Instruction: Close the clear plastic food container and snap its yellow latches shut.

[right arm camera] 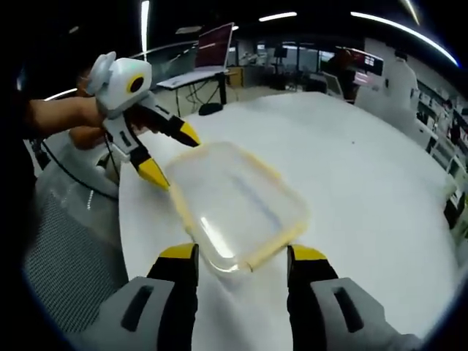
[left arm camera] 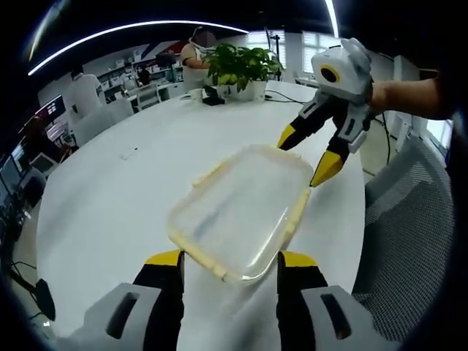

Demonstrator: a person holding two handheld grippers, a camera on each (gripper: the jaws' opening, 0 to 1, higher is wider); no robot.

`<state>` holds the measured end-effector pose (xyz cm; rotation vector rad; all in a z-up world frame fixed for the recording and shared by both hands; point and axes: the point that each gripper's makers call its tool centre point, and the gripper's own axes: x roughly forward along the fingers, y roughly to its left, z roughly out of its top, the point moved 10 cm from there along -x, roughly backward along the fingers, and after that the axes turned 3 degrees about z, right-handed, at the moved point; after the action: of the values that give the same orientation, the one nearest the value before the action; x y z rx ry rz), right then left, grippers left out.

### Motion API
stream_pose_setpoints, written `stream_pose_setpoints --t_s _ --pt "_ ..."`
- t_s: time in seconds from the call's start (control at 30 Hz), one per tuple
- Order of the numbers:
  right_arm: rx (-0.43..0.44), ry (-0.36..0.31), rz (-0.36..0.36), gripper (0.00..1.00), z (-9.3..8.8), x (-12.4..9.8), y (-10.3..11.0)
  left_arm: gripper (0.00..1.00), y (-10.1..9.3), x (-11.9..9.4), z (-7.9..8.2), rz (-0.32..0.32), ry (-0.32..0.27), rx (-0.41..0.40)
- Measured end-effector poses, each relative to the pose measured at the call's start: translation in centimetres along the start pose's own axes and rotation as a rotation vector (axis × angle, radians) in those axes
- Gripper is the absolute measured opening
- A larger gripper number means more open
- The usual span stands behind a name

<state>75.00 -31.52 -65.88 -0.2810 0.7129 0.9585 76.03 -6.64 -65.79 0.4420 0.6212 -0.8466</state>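
Latches come next, by my reading, since the lid already sits on the clear plastic food container (left arm camera: 241,212), which lies flat on the white desk (left arm camera: 124,183) near its curved edge, with the yellow latches (left arm camera: 298,212) showing as thin strips along the rim. Whether any of them has clicked home is too fine to tell. You would do well to steady one short end while you press the opposite flap down and inward, because a light box like this will likely skate across the smooth top if pushed from one side alone. Your left tool (left arm camera: 230,267) has its jaws spread wide, holding nothing, with the near end of the container lying between their yellow tips. Your right tool (right arm camera: 241,263) is likewise wide and empty, straddling the opposite end. In the left gripper view the right tool hangs over the far corner, tilted downward, its lower tip just beside the rim, your forearm reaching in from the side. The two tools face each other across the box, both angled down toward it.
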Motion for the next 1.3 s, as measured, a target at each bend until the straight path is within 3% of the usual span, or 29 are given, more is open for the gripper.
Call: stream_pose_setpoints --t_s 0.87,1.3 --pt "0.001 0.012 -0.011 0.45 2.5 2.0 -4.4 0.45 4.2 2.8 1.9 0.007 0.008 -0.006" --pt "-0.011 0.021 -0.007 0.45 3.0 2.5 -5.4 0.43 5.0 3.4 2.1 0.006 0.028 -0.001"
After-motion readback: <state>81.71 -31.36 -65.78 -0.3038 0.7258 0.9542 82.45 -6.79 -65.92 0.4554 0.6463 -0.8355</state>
